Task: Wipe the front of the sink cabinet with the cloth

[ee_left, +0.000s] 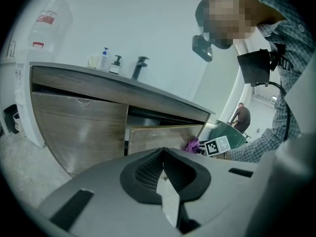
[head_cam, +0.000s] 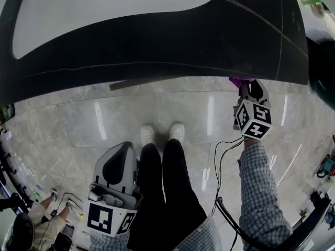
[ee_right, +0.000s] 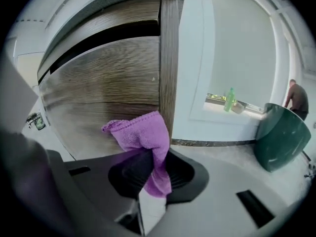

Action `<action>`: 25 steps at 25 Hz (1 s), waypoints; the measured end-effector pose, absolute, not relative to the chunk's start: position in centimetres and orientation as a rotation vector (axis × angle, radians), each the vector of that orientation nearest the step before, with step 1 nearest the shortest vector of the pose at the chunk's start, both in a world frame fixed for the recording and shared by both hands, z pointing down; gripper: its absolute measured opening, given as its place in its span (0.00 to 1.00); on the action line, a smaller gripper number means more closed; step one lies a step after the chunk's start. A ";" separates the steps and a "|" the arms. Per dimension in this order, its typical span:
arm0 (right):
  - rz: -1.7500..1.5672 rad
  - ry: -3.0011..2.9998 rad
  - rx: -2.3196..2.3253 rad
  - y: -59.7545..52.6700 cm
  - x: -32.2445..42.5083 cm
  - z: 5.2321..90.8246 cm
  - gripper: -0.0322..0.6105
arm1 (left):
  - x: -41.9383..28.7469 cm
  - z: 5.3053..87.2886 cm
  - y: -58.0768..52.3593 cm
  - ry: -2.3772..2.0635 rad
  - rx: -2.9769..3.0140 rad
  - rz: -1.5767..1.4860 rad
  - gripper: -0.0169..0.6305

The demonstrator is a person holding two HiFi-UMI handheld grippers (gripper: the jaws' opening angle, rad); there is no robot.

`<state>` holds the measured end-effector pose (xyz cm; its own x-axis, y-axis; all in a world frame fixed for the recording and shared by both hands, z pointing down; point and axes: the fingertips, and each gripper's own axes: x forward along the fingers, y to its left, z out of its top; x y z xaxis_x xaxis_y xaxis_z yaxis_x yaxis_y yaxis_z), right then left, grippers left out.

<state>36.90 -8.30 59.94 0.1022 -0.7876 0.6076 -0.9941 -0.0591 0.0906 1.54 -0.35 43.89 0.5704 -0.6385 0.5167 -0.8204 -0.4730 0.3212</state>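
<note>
My right gripper [ee_right: 148, 168] is shut on a purple cloth [ee_right: 140, 137], whose bunched end sticks out just in front of the wood-grain cabinet front [ee_right: 106, 90], near its right edge. In the head view the right gripper [head_cam: 250, 95] reaches under the dark countertop edge with the purple cloth [head_cam: 241, 81] at its tip. The left gripper [head_cam: 119, 166] hangs low beside my left leg, jaws shut with nothing between them. From the left gripper view, the cabinet front [ee_left: 84, 127] shows with one door ajar, and the purple cloth [ee_left: 192, 145] sits at its right end.
A dark countertop [head_cam: 157, 46] with a pale sink basin overhangs the cabinet. Soap bottles [ee_left: 109, 62] and a faucet [ee_left: 139, 66] stand on top. A dark green bin [ee_right: 279, 135] sits right of the cabinet, and a person [ee_right: 296, 98] stands far off. Glossy tiled floor [head_cam: 104, 124] lies below.
</note>
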 end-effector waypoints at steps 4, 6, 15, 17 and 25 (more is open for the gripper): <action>0.534 -1.735 1.867 -8.4 37.5 60.8 0.17 | 2.1 43.9 -0.6 -1.155 2.271 0.447 0.04; 0.551 -1.731 1.873 -8.4 37.5 61.5 0.17 | 2.1 44.0 -0.6 -1.159 2.271 0.453 0.04; 0.614 -1.747 1.880 -8.4 35.7 63.5 0.16 | 1.1 44.5 -0.3 -1.192 2.247 0.455 0.04; 0.622 -1.759 1.869 -8.4 35.0 63.9 0.17 | 1.1 44.6 -0.3 -1.199 2.243 0.448 0.04; 0.646 -1.830 1.795 -8.7 29.4 64.7 0.17 | -1.2 44.9 0.0 -1.232 2.215 0.427 0.04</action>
<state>29.42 -8.65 64.71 -0.0125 -0.7663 0.6424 -0.9997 0.0216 0.0063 -1.15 0.05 44.94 0.5258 -0.6709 0.5230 -0.8506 -0.4177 0.3193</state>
